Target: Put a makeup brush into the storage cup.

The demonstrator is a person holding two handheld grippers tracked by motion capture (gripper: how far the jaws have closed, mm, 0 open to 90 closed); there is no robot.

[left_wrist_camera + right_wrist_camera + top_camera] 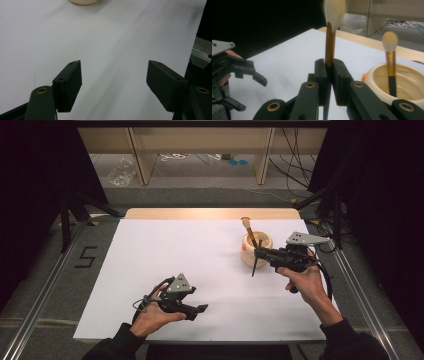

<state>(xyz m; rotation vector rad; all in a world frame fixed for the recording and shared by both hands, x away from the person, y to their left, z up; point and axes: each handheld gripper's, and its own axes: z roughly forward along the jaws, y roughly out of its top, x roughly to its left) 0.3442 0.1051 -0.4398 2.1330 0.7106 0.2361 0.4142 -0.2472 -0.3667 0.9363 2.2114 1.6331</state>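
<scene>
While the cream bowl stands on the white table sheet and serves as the landmark, a brush with a white tuft is seen clamped between the closed jaws of the right gripper. Its gold-brown handle is pinched just below the tuft, and the dark lower end of the handle hangs down past the jaws. In the high view the right gripper is held at the near right side of the bowl, with the clamped brush close against the bowl's front edge; whether brush and bowl touch cannot be told. A second brush with a peach tuft is stood inside the bowl, leaning on its wall, its tuft raised above the rim.

Well away from the bowl, toward the near left part of the sheet, the left gripper is held low over the surface by the left hand. Its jaws are spread wide, and nothing is gripped between them; bare white sheet is seen through the gap in the left gripper view, where the left gripper is aimed toward the bowl.
</scene>
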